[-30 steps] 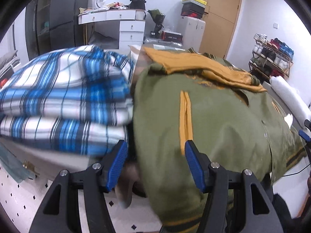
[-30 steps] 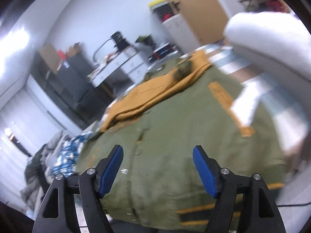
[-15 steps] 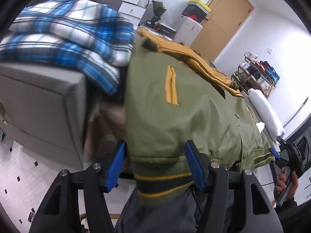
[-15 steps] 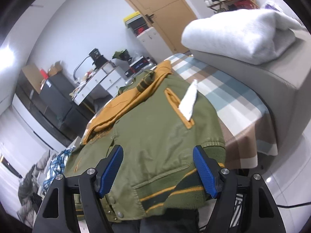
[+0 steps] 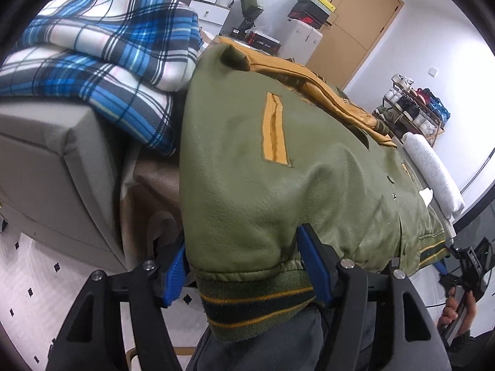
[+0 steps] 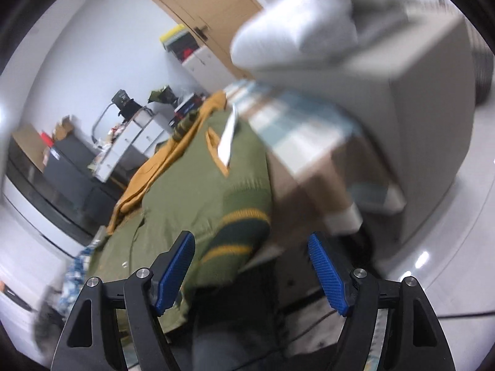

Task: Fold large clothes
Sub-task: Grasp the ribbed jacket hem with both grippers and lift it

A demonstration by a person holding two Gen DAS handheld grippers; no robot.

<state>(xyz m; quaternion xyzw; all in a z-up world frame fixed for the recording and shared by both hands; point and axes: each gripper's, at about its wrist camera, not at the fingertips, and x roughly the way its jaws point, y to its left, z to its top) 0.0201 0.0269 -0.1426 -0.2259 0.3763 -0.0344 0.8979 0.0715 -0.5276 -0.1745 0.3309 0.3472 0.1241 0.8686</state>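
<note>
Hem corners lined up, both grippers wide, nothing pinched yet.

Nearest me: L gripper straddles the ribbed hem of the green jacket, cloth between my blue pads but no squeeze I can see; R gripper gapes just off the other hem corner, view blurred. Risk, imo: close on the top layer only, or L bites while R misses, and the fold skews or the slick shell drags off the bed. Jacket lies flat on the bed, hem toward me, mustard collar at the far end; long axis runs away from me. Plaid blanket sits beside it at left.
</note>
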